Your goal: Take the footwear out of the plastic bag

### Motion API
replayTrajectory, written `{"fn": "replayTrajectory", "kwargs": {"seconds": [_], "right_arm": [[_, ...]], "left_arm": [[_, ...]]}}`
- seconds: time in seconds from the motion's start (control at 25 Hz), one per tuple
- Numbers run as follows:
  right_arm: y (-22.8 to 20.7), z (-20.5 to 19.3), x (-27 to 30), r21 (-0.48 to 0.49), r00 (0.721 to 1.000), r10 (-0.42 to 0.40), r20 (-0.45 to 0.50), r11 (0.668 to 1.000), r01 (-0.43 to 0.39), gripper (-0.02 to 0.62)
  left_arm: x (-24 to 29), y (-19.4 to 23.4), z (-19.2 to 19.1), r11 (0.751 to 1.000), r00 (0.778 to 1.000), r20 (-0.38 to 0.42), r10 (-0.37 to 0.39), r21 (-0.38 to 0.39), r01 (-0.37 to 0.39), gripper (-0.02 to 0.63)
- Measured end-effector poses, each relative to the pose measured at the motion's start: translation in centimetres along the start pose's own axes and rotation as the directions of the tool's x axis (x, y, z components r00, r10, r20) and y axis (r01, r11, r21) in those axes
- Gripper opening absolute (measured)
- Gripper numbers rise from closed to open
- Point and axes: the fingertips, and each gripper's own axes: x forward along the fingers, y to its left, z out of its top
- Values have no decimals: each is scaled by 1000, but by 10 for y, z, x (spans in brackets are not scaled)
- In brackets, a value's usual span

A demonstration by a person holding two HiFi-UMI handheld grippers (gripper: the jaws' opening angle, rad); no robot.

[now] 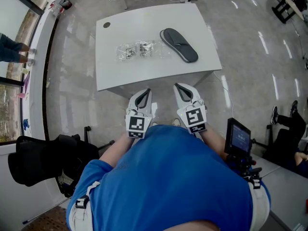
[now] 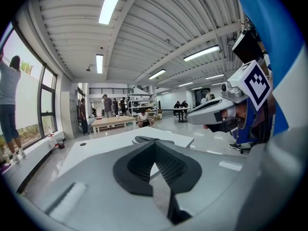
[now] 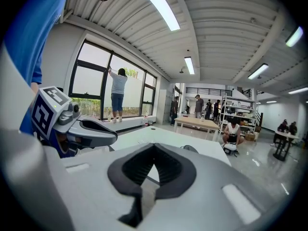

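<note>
Two grippers sit in my hands just short of the near edge of a white table point(image 1: 144, 73). The left gripper point(image 1: 144, 92) and the right gripper point(image 1: 179, 86) are side by side, each with its jaws pressed together on nothing. On the tabletop, well apart from both tools, a dark grey slipper point(image 1: 179, 44) lies flat, outside the clear plastic bag point(image 1: 139, 49). The bag is crumpled just to the slipper's left; whether the two touch I cannot tell. A small dark round mark point(image 1: 106, 25) shows near the table's far left corner. The floor point(image 1: 240, 42) around the table is glossy grey and throws back the ceiling's strip lights point(image 2: 109, 4). Tall windows point(image 3: 91, 81) line one wall, where a person point(image 3: 117, 94) stands reaching up at the glass. Others gather at a long wooden table point(image 3: 197, 123) deeper in the hall.
</note>
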Motion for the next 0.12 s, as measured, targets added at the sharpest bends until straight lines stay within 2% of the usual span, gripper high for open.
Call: {"fn": "replayTrajectory", "kwargs": {"seconds": [0.12], "right_arm": [[0,1,1,0,1000,0,-4,1000,0,3]], "left_arm": [[0,1,0,1000,1000,-1,-5,1,5,6]]}}
